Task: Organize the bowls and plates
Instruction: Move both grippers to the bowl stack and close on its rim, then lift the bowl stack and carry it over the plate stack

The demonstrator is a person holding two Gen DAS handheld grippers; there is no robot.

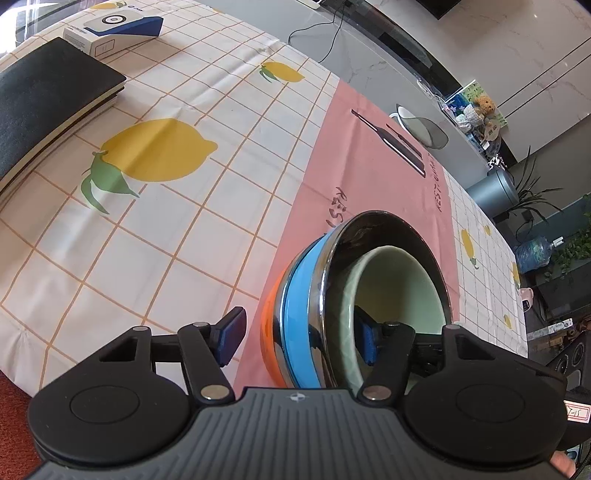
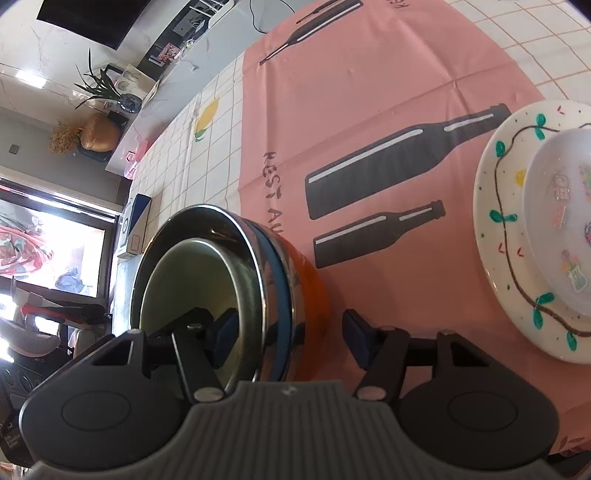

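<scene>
A stack of nested bowls stands on the pink mat (image 1: 354,177): an orange bowl (image 1: 269,332) at the bottom, a blue-banded steel bowl (image 1: 303,291) in it, and a pale green bowl (image 1: 399,284) innermost. My left gripper (image 1: 299,336) is open, its jaws straddling the stack's rim, one finger outside and one inside the green bowl. My right gripper (image 2: 291,339) is open and straddles the opposite rim of the same stack (image 2: 236,273). A white plate with green leaf pattern (image 2: 495,206) holds a smaller white dish (image 2: 554,206) at the right.
A black notebook (image 1: 48,99) and a white-and-blue box (image 1: 110,29) lie on the lemon-print tablecloth (image 1: 147,184) at the far left. The table's near edge (image 1: 22,373) is at lower left. A counter with clutter runs behind the table (image 1: 424,122).
</scene>
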